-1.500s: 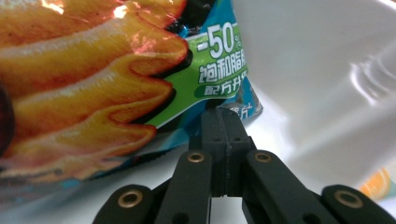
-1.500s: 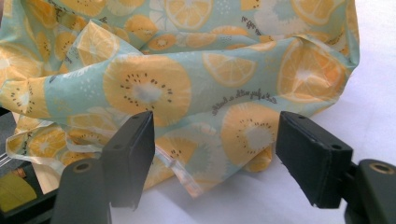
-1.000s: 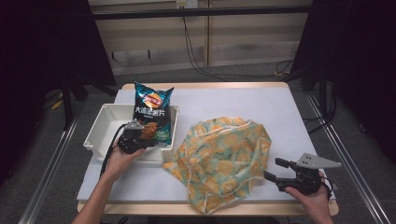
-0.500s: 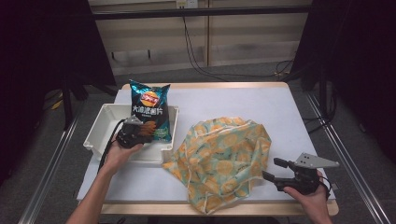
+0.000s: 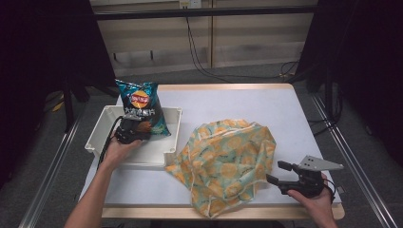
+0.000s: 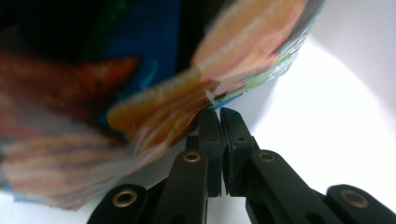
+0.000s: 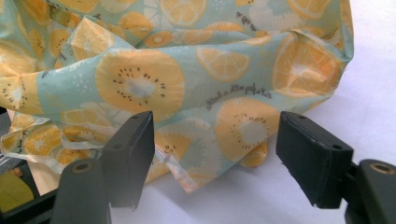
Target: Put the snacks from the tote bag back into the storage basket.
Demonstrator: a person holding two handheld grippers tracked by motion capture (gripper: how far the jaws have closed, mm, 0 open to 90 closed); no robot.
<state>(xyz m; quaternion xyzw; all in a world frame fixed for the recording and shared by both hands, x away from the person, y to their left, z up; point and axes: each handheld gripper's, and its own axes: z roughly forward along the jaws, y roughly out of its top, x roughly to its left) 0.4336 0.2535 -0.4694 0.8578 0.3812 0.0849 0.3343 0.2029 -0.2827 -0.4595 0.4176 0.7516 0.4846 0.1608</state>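
Over tray (image 5: 173,137), left gripper (image 5: 127,135) clamping chip bag (image 5: 141,107)

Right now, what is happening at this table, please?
A person works with a gripper in each hand. The left gripper is shut on the lower edge of a blue chip bag and holds it upright over the white bin. The right gripper is open and rests on the table beside a crumpled fruit-print bag, without gripping it.

White-topped table (image 5: 247,102) on grey floor (image 5: 228,76) — pale slatted wall (image 5: 204,28) behind.
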